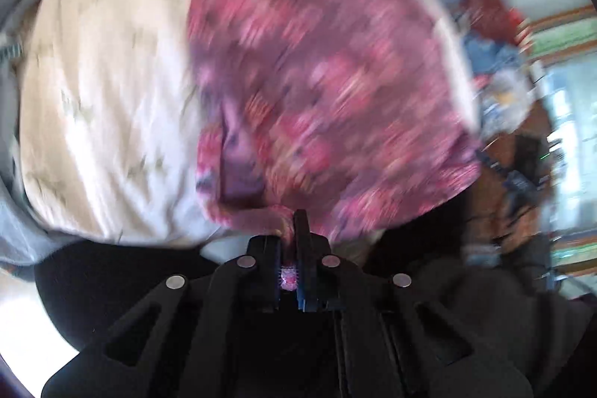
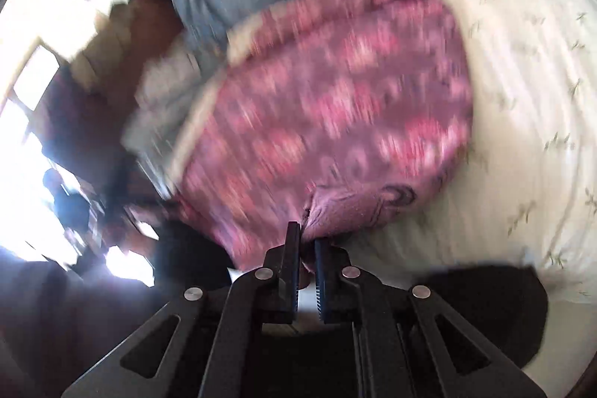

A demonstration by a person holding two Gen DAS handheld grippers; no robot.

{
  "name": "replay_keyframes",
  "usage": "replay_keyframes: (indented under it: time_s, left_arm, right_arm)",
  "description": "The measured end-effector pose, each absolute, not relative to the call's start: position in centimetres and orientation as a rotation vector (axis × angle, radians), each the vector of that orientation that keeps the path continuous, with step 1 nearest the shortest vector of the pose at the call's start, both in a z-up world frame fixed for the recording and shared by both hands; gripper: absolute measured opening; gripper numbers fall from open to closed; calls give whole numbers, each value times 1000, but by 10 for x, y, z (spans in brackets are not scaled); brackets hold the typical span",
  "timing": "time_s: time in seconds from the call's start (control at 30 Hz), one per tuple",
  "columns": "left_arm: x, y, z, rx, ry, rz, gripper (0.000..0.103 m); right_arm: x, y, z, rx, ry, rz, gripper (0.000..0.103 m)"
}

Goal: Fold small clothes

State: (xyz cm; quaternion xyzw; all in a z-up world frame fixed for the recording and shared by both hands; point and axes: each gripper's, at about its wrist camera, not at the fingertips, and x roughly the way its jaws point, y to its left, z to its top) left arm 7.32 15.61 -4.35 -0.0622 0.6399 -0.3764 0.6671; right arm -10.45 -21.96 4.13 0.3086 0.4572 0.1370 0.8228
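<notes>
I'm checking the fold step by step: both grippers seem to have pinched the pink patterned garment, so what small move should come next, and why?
Probably lift both pinched edges together and carry them across the garment to fold it. The left gripper and right gripper are each shut on an edge of the pink patterned garment, which lies spread on the cream bedding. The frames are blurred, so which edge is unclear.

Each camera is sitting on its claw, looking down and forward, very close. Both are seeing the pink cloth [image 1: 317,69] toward twelve o'clock and the white bed cover [image 2: 522,99] beside it.
</notes>
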Motion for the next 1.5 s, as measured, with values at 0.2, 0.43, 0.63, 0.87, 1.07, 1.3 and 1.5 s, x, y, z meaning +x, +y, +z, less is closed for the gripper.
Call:
replay_keyframes:
  time_s: [0.2, 0.43, 0.63, 0.87, 1.07, 1.3, 1.5]
  left_arm:
    - [114, 154, -9, -352, 1316, -899, 4]
    - [174, 130, -17, -329, 1327, -793, 4]
    - [180, 125, -29, -323, 1389, -767, 4]
    - [172, 119, -32, -291, 1448, -816, 57]
    - [167, 105, -45, -227, 1521, -811, 66]
    - [158, 101, -39, -267, 1512, -857, 10]
    - [157, 107, -10, -336, 1416, -856, 6]
  right_arm:
    - [-86, -248, 69, 833, 708, 264, 2]
    - [-41, -276, 73, 828, 691, 139, 0]
    - [-39, -272, 61, 836, 877, 134, 19]
    - [-40, -218, 56, 472, 1011, 58, 55]
    - [-9, -200, 38, 210, 1124, 117, 56]
    - [16, -168, 27, 15, 1166, 339, 19]
    - [14, -179, 49, 89, 1052, 363, 3]
